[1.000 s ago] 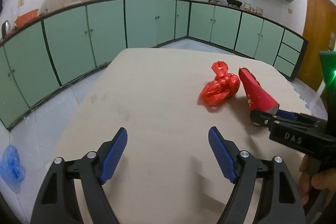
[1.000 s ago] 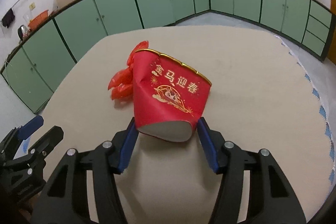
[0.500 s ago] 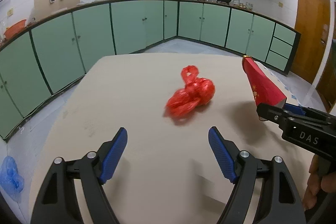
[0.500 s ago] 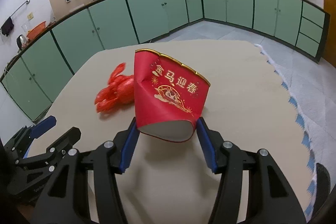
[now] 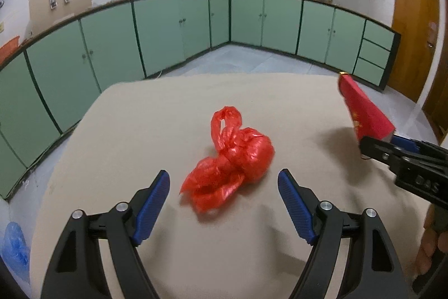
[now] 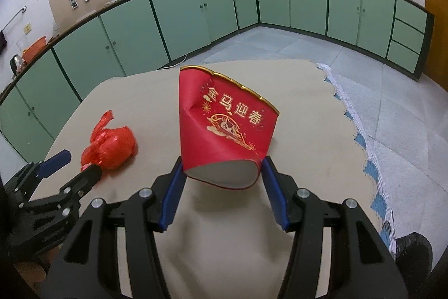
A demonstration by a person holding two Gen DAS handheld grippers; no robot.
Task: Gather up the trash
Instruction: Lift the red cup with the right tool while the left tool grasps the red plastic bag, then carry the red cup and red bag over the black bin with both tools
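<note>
The right claw (image 6: pixel 222 178) pinches the crushed red paper cup (image 6: pixel 224 125) by its base, lifted above the desk (image 6: pixel 308 147). The left claw (image 5: pixel 224 201) is spread wide, with the knotted red plastic bag (image 5: pixel 235 159) lying on the desk just beyond its fingertips. Judging by this, one piece is collected; the bag remains ungrasped.

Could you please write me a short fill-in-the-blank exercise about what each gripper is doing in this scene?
1. The right gripper is shut on a red paper ____.
2. The knotted red plastic bag lies on the ____.
3. The left gripper is ____, its fingers apart on either side of the bag.
4. The kitchen cabinets are ____ in colour.

Missing words: cup; table; open; green
</note>
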